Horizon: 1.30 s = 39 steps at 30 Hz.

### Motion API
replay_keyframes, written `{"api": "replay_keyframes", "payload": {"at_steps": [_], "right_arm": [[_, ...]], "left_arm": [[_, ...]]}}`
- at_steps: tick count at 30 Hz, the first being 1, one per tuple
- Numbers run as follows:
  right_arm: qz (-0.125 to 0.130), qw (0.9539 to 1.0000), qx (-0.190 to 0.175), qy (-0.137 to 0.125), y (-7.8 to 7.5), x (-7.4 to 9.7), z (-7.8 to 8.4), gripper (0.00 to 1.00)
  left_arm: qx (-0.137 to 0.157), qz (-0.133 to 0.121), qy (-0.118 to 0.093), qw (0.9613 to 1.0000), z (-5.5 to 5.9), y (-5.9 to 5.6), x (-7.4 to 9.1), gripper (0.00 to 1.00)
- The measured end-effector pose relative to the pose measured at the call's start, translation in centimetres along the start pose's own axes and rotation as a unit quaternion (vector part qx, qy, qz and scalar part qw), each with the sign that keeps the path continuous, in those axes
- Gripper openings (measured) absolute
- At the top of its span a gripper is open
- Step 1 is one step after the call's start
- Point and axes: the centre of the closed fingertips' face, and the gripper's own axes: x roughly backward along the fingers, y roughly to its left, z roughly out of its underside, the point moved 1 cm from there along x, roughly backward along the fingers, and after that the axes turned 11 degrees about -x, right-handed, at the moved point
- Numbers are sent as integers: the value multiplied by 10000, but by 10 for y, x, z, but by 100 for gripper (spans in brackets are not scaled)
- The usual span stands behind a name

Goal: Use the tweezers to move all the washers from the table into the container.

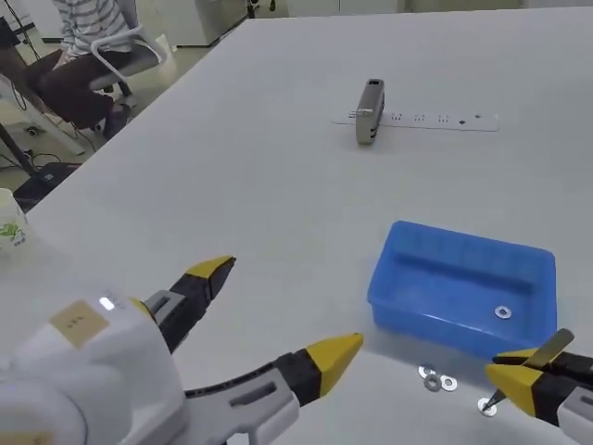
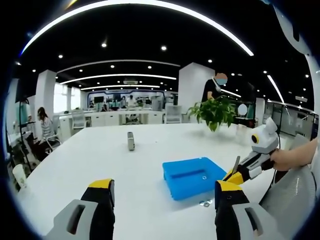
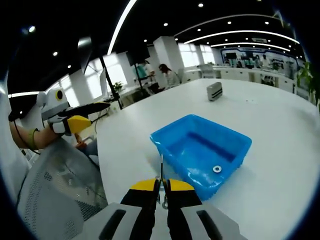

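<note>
Holding tweezers (image 3: 161, 169), right gripper (image 3: 161, 187) sits beside washers (image 1: 437, 380).

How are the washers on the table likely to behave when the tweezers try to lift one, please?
The washers look thin, flat and metallic, so probably light, yet apt to skid on the smooth table. Lying flat, they should not roll. The tweezers in the right gripper likely need an edge or the hole.

Open-plan office: big white desk (image 1: 232, 185) carrying a power strip (image 1: 435, 119), swivel office chair (image 1: 144, 57), rows of recessed ceiling lights (image 2: 132, 47), potted plant (image 2: 215, 111), more workstations (image 2: 125, 118) behind, seated person (image 2: 42, 125) at the side.
</note>
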Motion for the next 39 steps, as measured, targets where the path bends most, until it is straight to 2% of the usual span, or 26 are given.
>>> {"api": "replay_keyframes", "payload": {"at_steps": [5,10,13,15,18,20,24,26,31,34,39], "right_arm": [[-5,10000,57,44,0,-3,1,4],[-9,9993,321,179,5,-7,6,4],[-64,9981,552,282,8,-8,10,4],[9,9953,886,393,8,-8,12,4],[-41,9934,1063,438,12,-8,14,2],[-7,9940,1007,428,8,-7,13,2],[53,9973,635,372,1,-4,13,1],[41,9988,334,347,-1,-3,13,1],[-38,9997,37,234,0,-1,10,1],[-72,9998,-28,203,2,-1,9,1],[59,9996,30,256,-2,0,11,3]], "left_arm": [[-19,15,10,10000,0,0,0,83],[-29,10,42,10000,2,0,0,82],[-58,13,75,10000,3,0,0,81],[-71,21,84,9999,3,0,0,81],[-75,19,93,9999,4,0,0,81],[-83,11,102,9999,4,0,0,80],[-87,13,105,9999,4,0,0,80],[-94,16,113,9999,4,0,0,80],[-89,-2,120,9999,4,0,1,80],[-79,-10,98,9999,4,1,1,79],[-100,12,120,9999,4,0,1,79]]}}
